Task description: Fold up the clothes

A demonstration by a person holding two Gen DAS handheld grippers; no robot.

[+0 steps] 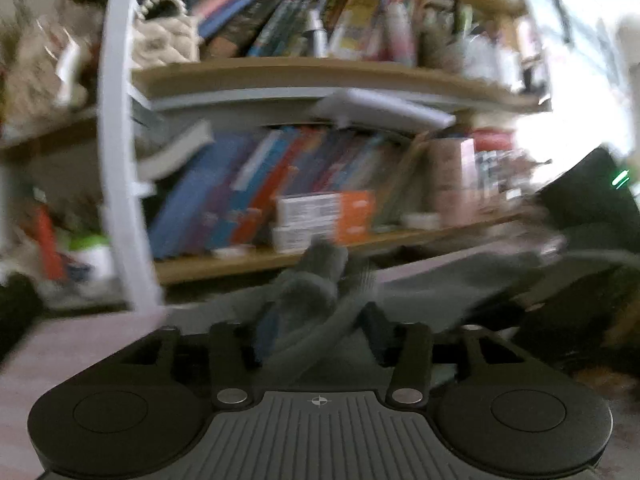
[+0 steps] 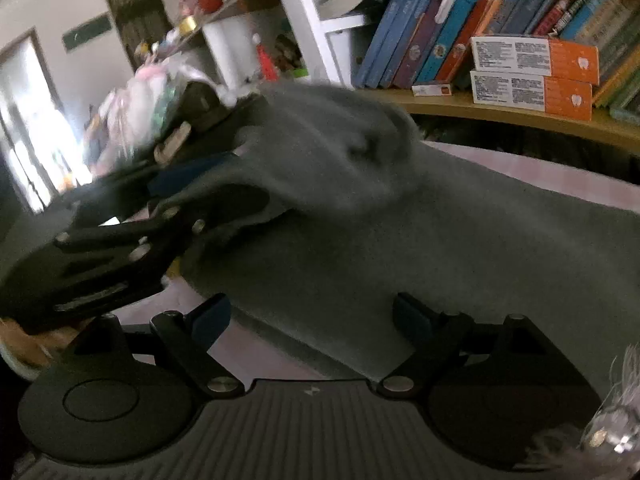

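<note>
The right gripper (image 2: 312, 320) has its fingers spread wide, the grey garment (image 2: 400, 232) lying between them untouched on the pink surface (image 2: 540, 168). The left gripper (image 1: 320, 332) has a bunched fold of the garment (image 1: 316, 280) between its fingers; whether they pinch it cannot be told. Beyond, shelves (image 1: 320, 76) hold books (image 2: 420, 32).

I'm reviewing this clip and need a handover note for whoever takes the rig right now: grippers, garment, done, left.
Left gripper: bunched grey garment lies between its jaws; too blurred to tell if they clamp it.
Right gripper: open, jaws astride the garment's near edge, not pinching.
Garment: partly lifted at the left gripper, the rest spread on the pink surface before the bookshelf.
Done: no finished fold visible.
Left: fold and flatten.
</note>
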